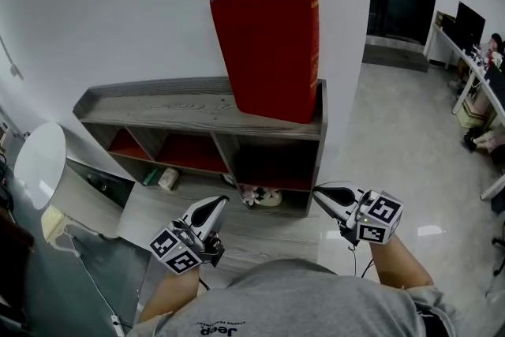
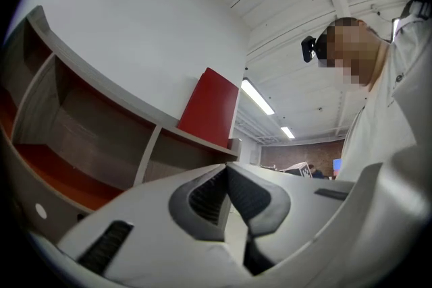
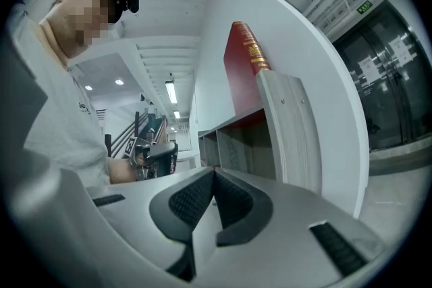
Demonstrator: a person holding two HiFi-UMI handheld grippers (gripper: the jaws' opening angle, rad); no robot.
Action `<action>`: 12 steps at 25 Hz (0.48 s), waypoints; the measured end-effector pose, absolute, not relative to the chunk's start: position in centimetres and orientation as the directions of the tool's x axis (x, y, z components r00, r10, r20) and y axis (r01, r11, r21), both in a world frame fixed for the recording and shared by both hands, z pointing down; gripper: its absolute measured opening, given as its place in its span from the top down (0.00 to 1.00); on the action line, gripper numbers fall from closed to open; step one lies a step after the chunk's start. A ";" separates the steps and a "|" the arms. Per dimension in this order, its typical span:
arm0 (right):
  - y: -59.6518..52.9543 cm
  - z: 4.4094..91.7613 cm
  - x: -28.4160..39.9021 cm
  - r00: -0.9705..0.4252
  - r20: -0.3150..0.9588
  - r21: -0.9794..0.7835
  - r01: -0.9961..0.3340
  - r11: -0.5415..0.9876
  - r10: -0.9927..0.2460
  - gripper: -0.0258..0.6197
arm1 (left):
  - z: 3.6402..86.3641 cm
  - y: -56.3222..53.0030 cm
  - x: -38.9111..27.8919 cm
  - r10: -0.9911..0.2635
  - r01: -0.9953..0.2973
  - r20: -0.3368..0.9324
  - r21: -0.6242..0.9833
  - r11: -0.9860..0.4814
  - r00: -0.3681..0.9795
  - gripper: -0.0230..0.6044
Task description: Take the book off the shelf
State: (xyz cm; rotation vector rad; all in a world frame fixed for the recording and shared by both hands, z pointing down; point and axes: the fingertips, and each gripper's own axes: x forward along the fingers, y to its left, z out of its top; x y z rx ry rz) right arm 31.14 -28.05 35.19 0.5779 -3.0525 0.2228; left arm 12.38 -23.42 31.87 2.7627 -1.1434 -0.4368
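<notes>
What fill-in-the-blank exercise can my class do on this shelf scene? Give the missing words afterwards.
1. The book on top of the shelf is ____ in colour.
2. In the head view it stands at the shelf top's ____ end.
3. It leans back against the white ____ behind it.
4. The left gripper and right gripper both have ____ jaws, holding nothing.
Missing words: red; right; wall; shut.

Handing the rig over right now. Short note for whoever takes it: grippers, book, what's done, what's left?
Left gripper: shut, empty, low in front of the shelf.
Right gripper: shut, empty, also short of the shelf.
Red book: standing on the shelf top, right end, against the wall.
Done: nothing; book untouched.
To do: open, grasp the book, lift it off.
</notes>
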 end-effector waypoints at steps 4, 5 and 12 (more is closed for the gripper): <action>-27.8 34.9 30.2 -0.909 0.051 -0.149 -0.417 0.897 -0.414 0.95 | 28.5 -25.2 10.6 -0.644 -0.620 -0.227 0.173 -0.765 0.731 0.95; -27.7 34.9 30.0 -0.904 0.052 -0.152 -0.427 0.891 -0.425 0.95 | 27.5 -25.7 10.2 -0.623 -0.604 -0.229 0.154 -0.782 0.748 0.95; -27.4 34.6 28.5 -0.882 0.058 -0.148 -0.470 0.870 -0.467 0.94 | 20.6 -29.1 9.4 -0.471 -0.468 -0.223 0.067 -0.881 0.854 0.90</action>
